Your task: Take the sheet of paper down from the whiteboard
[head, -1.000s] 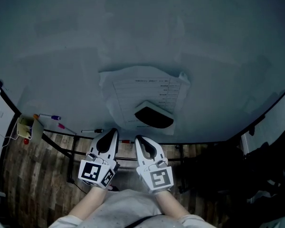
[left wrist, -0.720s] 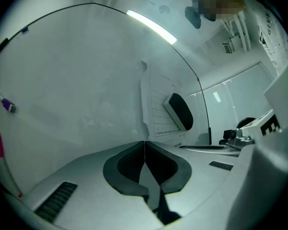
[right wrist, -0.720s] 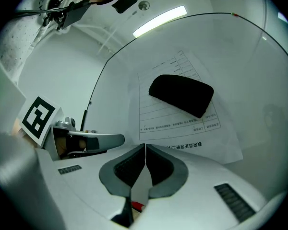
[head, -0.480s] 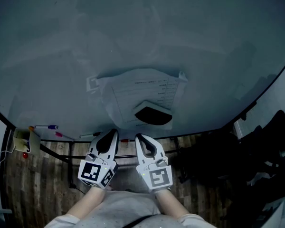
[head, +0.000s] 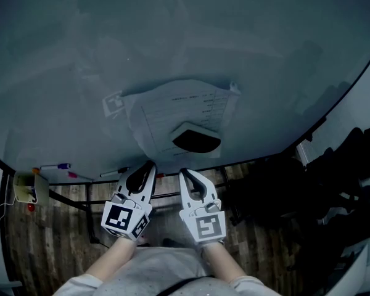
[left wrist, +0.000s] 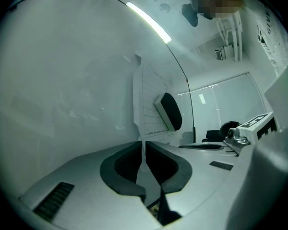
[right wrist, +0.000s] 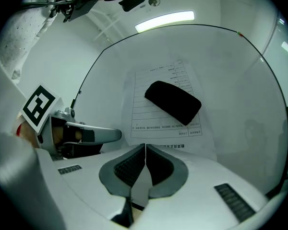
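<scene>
One whiteboard (head: 172, 36) fills most of the view, above a wood-plank floor (head: 49, 245). The paper (head: 154, 110) hangs low at the board's middle, held flat there by a black eraser (head: 196, 140), probably magnetic. Left claw (head: 149, 165) and right claw (head: 185, 174) wait just below the paper, each pressed together, empty, not touching it. Markers (head: 58, 166) lie on the tray at left.
</scene>
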